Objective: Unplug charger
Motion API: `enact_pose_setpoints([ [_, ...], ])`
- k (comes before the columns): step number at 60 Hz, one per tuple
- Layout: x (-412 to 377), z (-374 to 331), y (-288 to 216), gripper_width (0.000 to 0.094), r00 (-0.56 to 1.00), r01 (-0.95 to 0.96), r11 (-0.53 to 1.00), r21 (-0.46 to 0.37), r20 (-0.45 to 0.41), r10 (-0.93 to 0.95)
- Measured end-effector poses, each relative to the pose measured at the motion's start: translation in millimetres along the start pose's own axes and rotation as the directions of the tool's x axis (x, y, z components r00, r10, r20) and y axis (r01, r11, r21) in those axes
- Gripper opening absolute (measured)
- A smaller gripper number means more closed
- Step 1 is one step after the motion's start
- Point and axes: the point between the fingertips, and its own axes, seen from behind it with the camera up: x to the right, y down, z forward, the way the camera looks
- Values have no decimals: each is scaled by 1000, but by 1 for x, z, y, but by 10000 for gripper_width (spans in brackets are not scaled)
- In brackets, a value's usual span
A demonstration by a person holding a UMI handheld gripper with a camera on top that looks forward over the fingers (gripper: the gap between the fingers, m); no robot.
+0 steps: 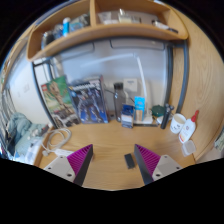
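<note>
My gripper [113, 150] is open above a wooden desk [105, 135], with its magenta pads [80, 158] wide apart and nothing between them pressed. A small dark flat rectangular thing [129, 160] lies on the desk between the fingers, close to the right one. A tangle of white cable [55, 140] lies on the desk beyond the left finger. A thin white cord [134, 78] hangs down the back wall. I cannot tell which item is the charger or where it is plugged in.
Books and packets [85, 100] lean against the back wall, with small boxes and bottles [130, 110] beside them. White items [183, 127] stand beyond the right finger. A wooden shelf [105, 32] with boxes runs overhead.
</note>
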Motion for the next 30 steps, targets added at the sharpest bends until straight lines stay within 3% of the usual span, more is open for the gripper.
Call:
enact_pose_setpoints([
  [11, -53, -84, -7, 853, 998, -3, 979, 202, 61, -9],
  [30, -98, -134, 64, 848, 996, 53, 984, 170, 65, -65],
])
